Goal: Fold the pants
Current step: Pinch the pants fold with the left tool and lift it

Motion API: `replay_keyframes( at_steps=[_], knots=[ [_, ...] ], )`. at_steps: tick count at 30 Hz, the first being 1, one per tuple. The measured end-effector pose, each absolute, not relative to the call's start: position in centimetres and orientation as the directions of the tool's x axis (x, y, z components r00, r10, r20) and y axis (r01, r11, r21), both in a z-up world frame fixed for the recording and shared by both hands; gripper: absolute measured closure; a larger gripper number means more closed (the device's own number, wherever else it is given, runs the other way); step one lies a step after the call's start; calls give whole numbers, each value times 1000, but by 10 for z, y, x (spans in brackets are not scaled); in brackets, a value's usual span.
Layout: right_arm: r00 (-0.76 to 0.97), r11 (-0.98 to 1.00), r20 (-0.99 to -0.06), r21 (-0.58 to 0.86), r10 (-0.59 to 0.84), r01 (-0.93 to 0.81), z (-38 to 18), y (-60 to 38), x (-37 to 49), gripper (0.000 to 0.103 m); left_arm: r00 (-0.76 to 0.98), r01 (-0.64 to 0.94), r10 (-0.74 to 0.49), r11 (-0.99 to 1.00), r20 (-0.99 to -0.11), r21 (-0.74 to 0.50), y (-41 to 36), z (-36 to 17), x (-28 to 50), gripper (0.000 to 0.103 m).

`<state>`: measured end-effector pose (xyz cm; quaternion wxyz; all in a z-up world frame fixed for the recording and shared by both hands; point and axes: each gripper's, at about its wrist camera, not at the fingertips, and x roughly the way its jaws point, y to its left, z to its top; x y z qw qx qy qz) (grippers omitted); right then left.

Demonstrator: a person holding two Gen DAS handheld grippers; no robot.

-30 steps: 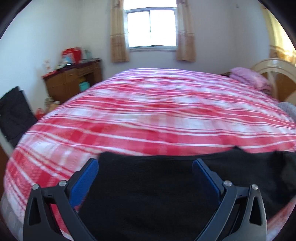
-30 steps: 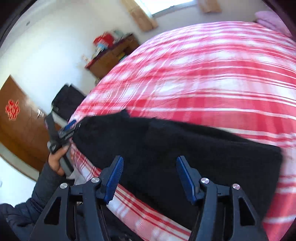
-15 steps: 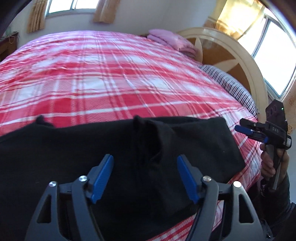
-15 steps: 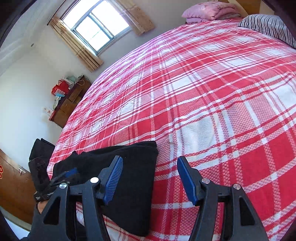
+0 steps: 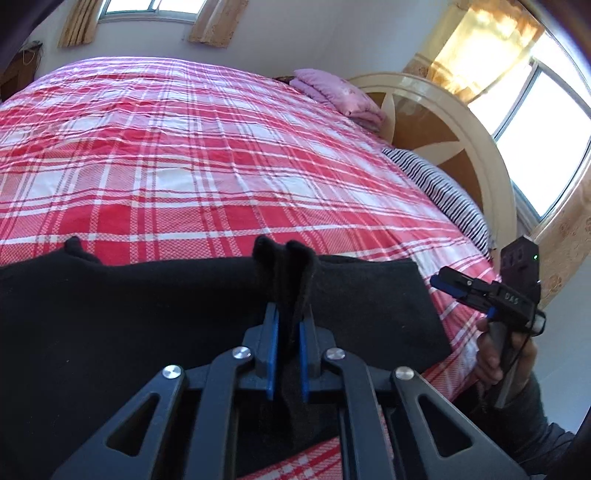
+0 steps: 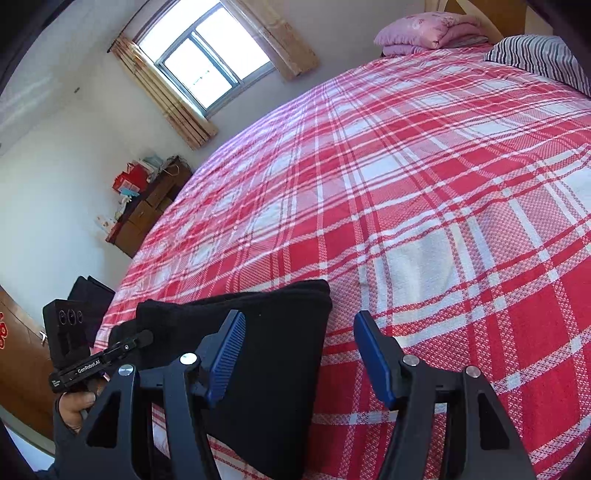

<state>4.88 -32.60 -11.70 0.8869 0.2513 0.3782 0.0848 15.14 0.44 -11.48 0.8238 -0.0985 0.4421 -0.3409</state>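
Pants (image 5: 147,325), black, are laid along the near edge of a bed (image 5: 207,158) covered in red and white plaid. A raised ridge of the black cloth is pinched between the pressed-together blue pads (image 5: 272,354) of the left gripper (image 5: 287,332). The right gripper (image 6: 299,354) is held just above the folded end of the pants, its fingers (image 6: 226,354) spread with nothing gripped; one finger is seen over the cloth, the other over the plaid. A pink quilt (image 6: 428,29) and a striped pillow (image 6: 543,55) are placed at the head of the bed. A wooden cabinet (image 6: 147,210) is set against the far wall, below a window (image 6: 203,62).
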Motion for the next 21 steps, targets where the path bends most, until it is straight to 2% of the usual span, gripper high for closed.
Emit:
replay_keyframes(
  at_steps=[6, 7, 9, 12, 13, 16, 18, 20, 21],
  knots=[
    [714, 840, -550, 533, 433, -99, -104, -308, 42, 40, 388, 416, -601, 791, -699, -449, 9, -134, 135, 93],
    [702, 838, -546, 528, 458, -136, -103, -301, 42, 37, 394, 408, -591, 799, -704, -442, 11, -137, 136, 93],
    [660, 836, -568, 519, 492, -178, -107, -288, 44, 35, 398, 403, -595, 797, -698, -449, 7, -142, 133, 93],
    [581, 867, -665, 472, 468, -158, -126, -275, 52, 35, 390, 394, -589, 801, -708, -450, 0, -152, 132, 90],
    [567, 885, -698, 447, 437, -131, -136, -274, 56, 35, 398, 391, -580, 808, -711, -441, -1, -153, 132, 82],
    [579, 878, -681, 456, 448, -144, -134, -276, 54, 35, 410, 400, -583, 806, -702, -437, -3, -151, 127, 76],
    [585, 869, -667, 474, 461, -143, -127, -279, 51, 35, 418, 413, -575, 810, -703, -417, -5, -145, 122, 64],
    [575, 831, -627, 523, 526, -190, -120, -283, 49, 35, 452, 433, -561, 817, -693, -380, -4, -135, 112, 42],
    [565, 815, -613, 538, 553, -214, -116, -283, 48, 35, 463, 443, -561, 817, -687, -369, -3, -132, 108, 39]
  ],
)
